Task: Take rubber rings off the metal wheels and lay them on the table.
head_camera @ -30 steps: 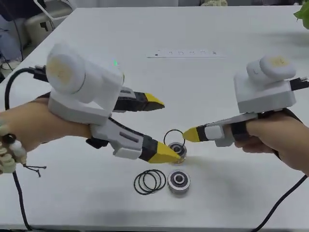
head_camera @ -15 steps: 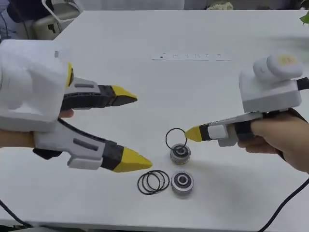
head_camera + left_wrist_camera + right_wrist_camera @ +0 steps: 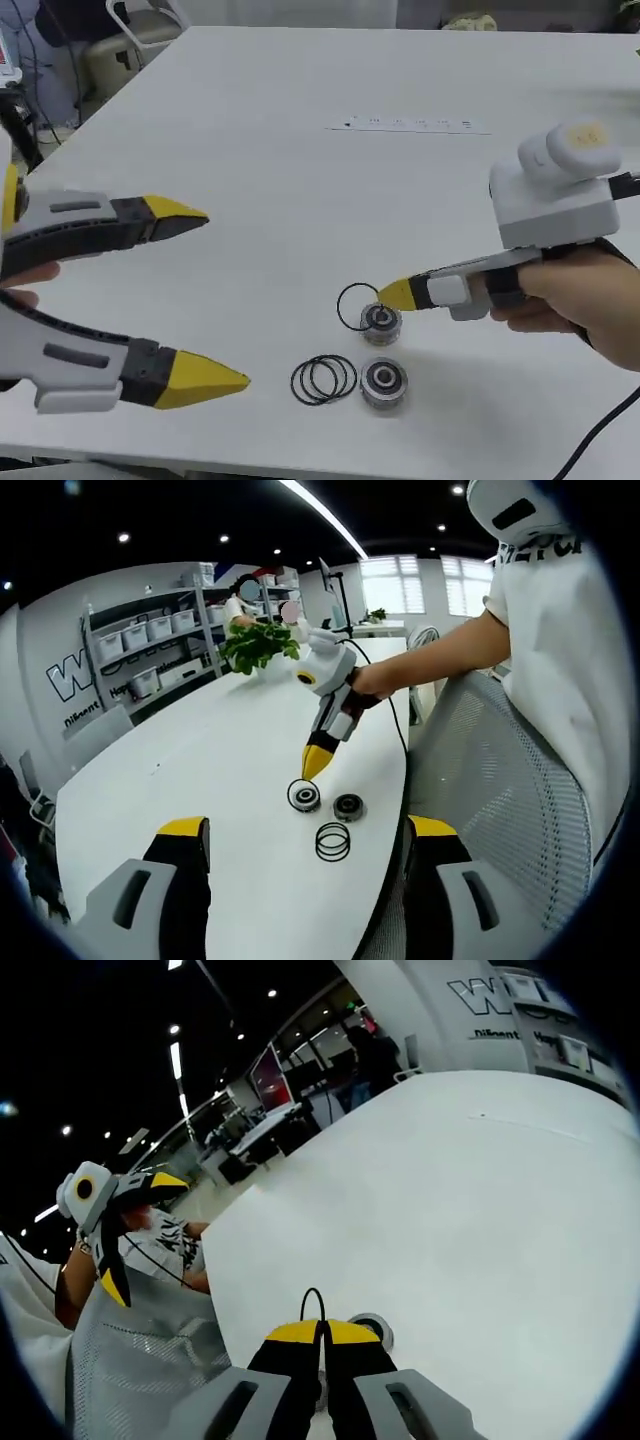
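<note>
— Status of the right hand-held gripper (image 3: 392,295)?
— I read its jaws closed on a rubber ring (image 3: 355,305). The ring stands as a loop at the far metal wheel (image 3: 380,322); I cannot tell whether the two touch.
— And the left hand-held gripper (image 3: 225,298)?
— Jaws wide apart, holding nothing, well apart from the parts.
— Other items?
— The near metal wheel (image 3: 384,382) sits on the white surface (image 3: 300,150). Loose rings (image 3: 324,379) lie flat just beside it.
</note>
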The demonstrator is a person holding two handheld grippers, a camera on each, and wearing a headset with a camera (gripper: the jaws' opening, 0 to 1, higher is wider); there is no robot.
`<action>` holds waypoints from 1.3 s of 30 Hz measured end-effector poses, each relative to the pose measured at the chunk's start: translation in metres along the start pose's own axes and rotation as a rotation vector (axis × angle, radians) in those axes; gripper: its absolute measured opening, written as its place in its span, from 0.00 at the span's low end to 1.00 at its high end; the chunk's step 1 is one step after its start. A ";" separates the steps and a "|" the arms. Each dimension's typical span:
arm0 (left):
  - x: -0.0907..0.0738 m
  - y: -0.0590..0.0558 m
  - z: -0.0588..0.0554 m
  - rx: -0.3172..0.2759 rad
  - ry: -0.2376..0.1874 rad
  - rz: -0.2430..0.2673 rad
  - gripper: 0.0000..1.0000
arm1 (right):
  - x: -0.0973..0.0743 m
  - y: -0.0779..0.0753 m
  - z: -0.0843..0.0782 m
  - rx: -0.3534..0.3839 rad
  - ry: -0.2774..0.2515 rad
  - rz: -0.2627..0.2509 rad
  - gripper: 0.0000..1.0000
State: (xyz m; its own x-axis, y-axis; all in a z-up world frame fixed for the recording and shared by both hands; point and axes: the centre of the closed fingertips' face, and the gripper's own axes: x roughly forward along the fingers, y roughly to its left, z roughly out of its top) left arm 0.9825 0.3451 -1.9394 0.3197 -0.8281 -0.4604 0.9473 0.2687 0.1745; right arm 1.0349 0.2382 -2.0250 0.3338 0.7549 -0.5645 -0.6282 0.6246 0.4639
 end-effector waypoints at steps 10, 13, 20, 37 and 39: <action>-0.009 -0.007 -0.036 -0.096 0.031 0.054 0.77 | 0.012 0.014 -0.017 -0.053 0.092 0.032 0.00; -0.010 -0.011 -0.038 -0.122 0.023 0.055 0.77 | 0.015 0.018 -0.021 -0.062 0.112 0.047 0.00; -0.009 -0.019 -0.047 -0.144 0.037 0.052 0.76 | 0.021 0.027 -0.033 -0.095 0.168 0.069 0.00; -0.004 -0.023 -0.049 -0.179 0.042 0.043 0.72 | 0.028 0.014 -0.046 -0.174 0.239 0.013 0.00; -0.004 -0.023 -0.049 -0.180 0.040 0.043 0.72 | 0.029 0.011 -0.045 -0.187 0.238 0.000 0.00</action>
State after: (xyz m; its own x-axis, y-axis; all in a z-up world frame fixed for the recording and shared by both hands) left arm 0.9610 0.3663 -1.9844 0.3573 -0.7949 -0.4904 0.9199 0.3903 0.0375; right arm 1.0056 0.2578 -2.0667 0.1733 0.6733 -0.7188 -0.7539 0.5603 0.3430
